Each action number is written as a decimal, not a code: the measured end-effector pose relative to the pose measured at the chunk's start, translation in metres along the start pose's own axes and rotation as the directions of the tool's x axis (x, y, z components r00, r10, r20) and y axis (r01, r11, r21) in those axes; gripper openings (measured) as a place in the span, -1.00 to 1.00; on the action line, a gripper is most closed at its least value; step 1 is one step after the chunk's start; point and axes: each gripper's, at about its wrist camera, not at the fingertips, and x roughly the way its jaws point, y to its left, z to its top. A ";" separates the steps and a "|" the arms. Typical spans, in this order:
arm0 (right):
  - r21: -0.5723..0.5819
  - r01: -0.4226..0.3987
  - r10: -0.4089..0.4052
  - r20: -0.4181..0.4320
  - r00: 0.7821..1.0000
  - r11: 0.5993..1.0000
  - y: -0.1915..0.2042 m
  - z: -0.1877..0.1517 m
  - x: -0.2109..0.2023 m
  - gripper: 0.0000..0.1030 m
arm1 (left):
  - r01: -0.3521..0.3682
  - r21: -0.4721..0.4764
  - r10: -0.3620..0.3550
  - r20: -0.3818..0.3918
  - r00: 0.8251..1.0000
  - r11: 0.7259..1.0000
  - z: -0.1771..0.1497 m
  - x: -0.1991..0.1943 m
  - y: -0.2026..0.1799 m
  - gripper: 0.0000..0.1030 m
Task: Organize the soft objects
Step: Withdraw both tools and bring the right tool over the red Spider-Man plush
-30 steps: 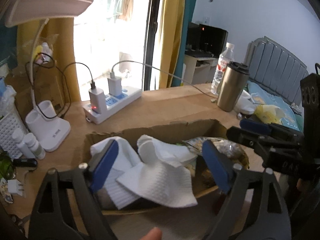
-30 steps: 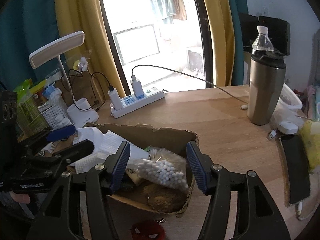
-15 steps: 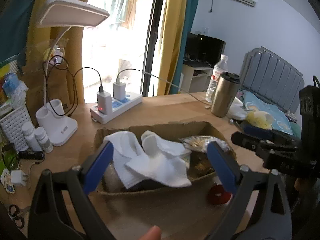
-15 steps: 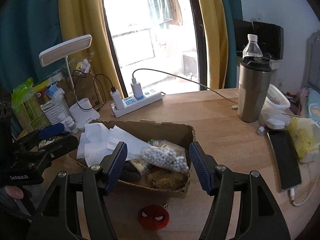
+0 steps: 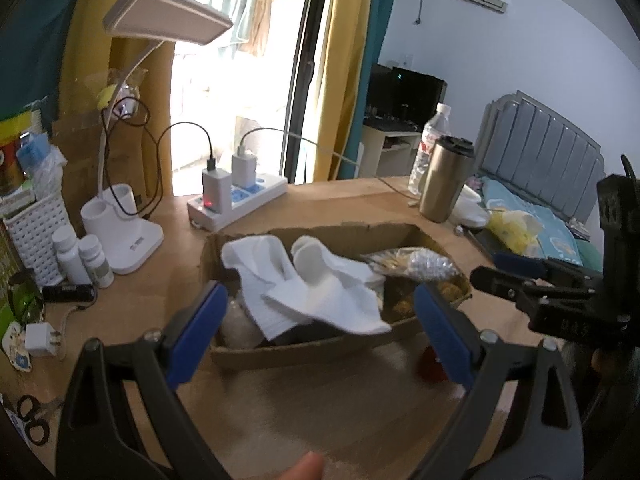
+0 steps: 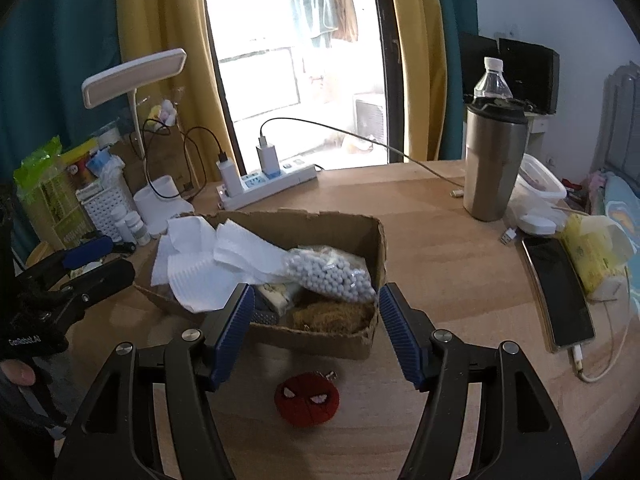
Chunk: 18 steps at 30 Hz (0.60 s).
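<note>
A torn cardboard box (image 6: 320, 224) (image 5: 280, 354) sits mid-table. It holds white cloths (image 6: 208, 264) (image 5: 316, 288), a bag of white beads (image 6: 332, 274) (image 5: 430, 262) and a brown fuzzy item (image 6: 332, 314). A red spider-face plush (image 6: 307, 400) lies on the table in front of the box, partly seen in the left wrist view (image 5: 430, 364). My left gripper (image 5: 320, 332) is open and empty, above the box's near side. My right gripper (image 6: 316, 332) is open and empty, above the plush and the box's front edge.
A steel tumbler (image 6: 494, 160), water bottle (image 6: 493, 80), phone (image 6: 560, 288) and yellow tissue pack (image 6: 592, 252) stand at the right. A power strip (image 6: 266, 186), desk lamp (image 6: 158, 196), white basket (image 6: 106, 208) and small bottles (image 5: 82, 260) stand at the left back. Scissors (image 5: 30, 420) lie near left.
Both grippers have pulled back and up from the box. The red plush has come into view in front of the box. Both stay open and empty.
</note>
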 end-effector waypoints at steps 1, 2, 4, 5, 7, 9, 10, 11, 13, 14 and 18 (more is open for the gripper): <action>0.003 0.005 -0.005 -0.003 1.000 1.000 0.000 -0.001 0.000 0.32 | -0.001 -0.002 0.001 -0.003 1.000 1.000 -0.002 0.000 0.002 0.86; 0.006 0.007 -0.006 -0.006 1.000 1.000 -0.001 -0.002 0.001 0.32 | -0.002 -0.003 0.002 -0.005 1.000 1.000 -0.003 0.000 0.002 0.86; 0.010 0.009 -0.009 -0.009 1.000 1.000 -0.001 -0.005 0.002 0.32 | -0.006 -0.003 0.006 -0.008 1.000 1.000 -0.006 0.000 0.005 0.86; 0.010 0.009 -0.009 -0.010 1.000 1.000 0.000 -0.006 0.003 0.32 | -0.007 -0.004 0.007 -0.009 1.000 1.000 -0.008 -0.001 0.006 0.86; 0.009 0.009 -0.009 -0.013 1.000 1.000 0.001 -0.009 0.004 0.32 | -0.010 -0.005 0.010 -0.012 1.000 1.000 -0.012 -0.002 0.007 0.86; 0.011 0.003 -0.003 -0.025 1.000 1.000 0.002 -0.014 0.007 0.32 | -0.011 -0.006 0.011 -0.027 1.000 1.000 -0.018 0.000 0.009 0.86; 0.014 0.001 -0.001 -0.031 1.000 1.000 0.002 -0.017 0.009 0.32 | -0.013 -0.005 0.012 -0.033 0.999 1.000 -0.021 0.001 0.009 0.86; 0.018 -0.001 0.001 -0.038 0.999 1.000 0.002 -0.021 0.011 0.32 | -0.015 -0.006 0.015 -0.041 0.999 1.000 -0.024 0.003 0.010 0.86; 0.022 -0.001 0.002 -0.053 0.999 1.000 0.001 -0.026 0.015 0.32 | -0.016 -0.009 0.016 -0.059 0.998 1.000 -0.029 0.006 0.012 0.86; 0.025 0.001 0.000 -0.064 0.998 1.000 -0.001 -0.030 0.019 0.32 | -0.017 -0.011 0.016 -0.066 0.998 1.000 -0.032 0.008 0.013 0.86; 0.026 0.003 0.000 -0.096 0.995 1.000 -0.004 -0.043 0.028 0.32 | -0.030 -0.029 0.027 -0.103 0.994 0.999 -0.042 0.015 0.014 0.86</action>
